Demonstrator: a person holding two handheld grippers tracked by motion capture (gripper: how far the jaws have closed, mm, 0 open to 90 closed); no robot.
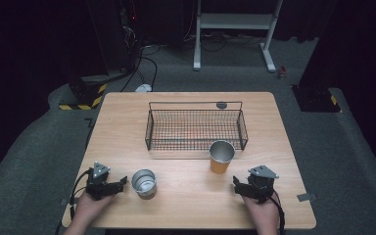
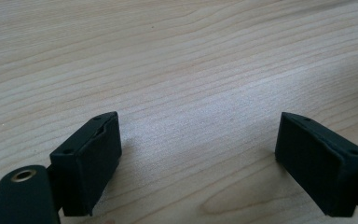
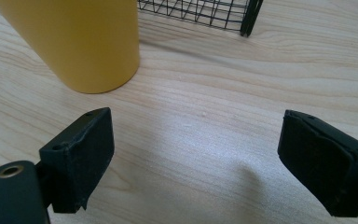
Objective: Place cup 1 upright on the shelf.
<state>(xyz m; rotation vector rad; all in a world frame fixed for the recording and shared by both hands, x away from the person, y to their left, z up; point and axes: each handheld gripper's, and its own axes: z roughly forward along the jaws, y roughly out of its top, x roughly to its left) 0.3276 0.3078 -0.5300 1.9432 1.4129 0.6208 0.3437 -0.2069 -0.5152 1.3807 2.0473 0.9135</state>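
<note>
Down at the near edge, both grippers are resting on the wooden table (image 1: 186, 205), the left gripper (image 1: 123, 182) sitting with jaws apart over bare wood just left of the silver cup (image 1: 143, 182), and the right gripper (image 1: 235, 184) likewise gaping, gripping nothing, just near and right of the yellow cup (image 1: 221, 156). Both cups are standing upright and untouched, the silver one near-left, the yellow one right of centre and almost touching the near right corner of the black wire basket (image 1: 196, 128), which is sitting farther back mid-table.
</note>
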